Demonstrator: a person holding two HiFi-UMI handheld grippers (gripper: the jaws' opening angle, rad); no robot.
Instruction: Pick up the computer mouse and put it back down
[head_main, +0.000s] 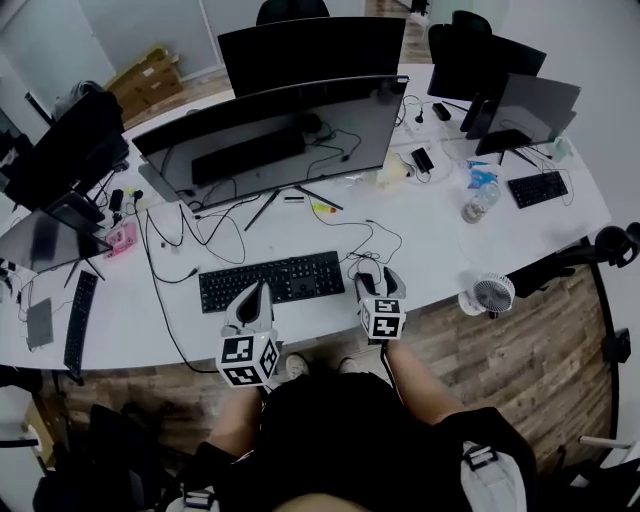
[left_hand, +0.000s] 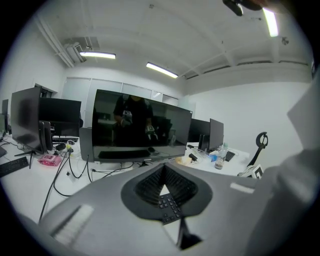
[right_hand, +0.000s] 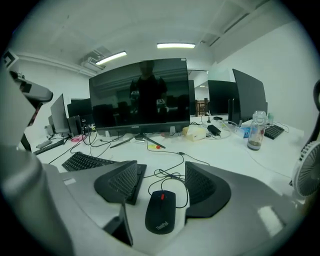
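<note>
Your right gripper (right_hand: 161, 184) stands wide open on the desk (right_hand: 227, 156), one pad either side of the computer mouse (right_hand: 161, 212), with neither pad seen touching it. One mouse only. It lies on the desk between the jaws, long axis in line with them. The red wheel and cable end point away from the gripper towards the monitor (right_hand: 140, 95), and the cable loops just ahead. One black keyboard (right_hand: 87, 161) lies just to that gripper's left. One clear bottle (right_hand: 256, 130) stands well ahead to the right, contents not discernible. Your left gripper (left_hand: 164, 186) is closed and empty, its tips over keyboard keys.
</note>
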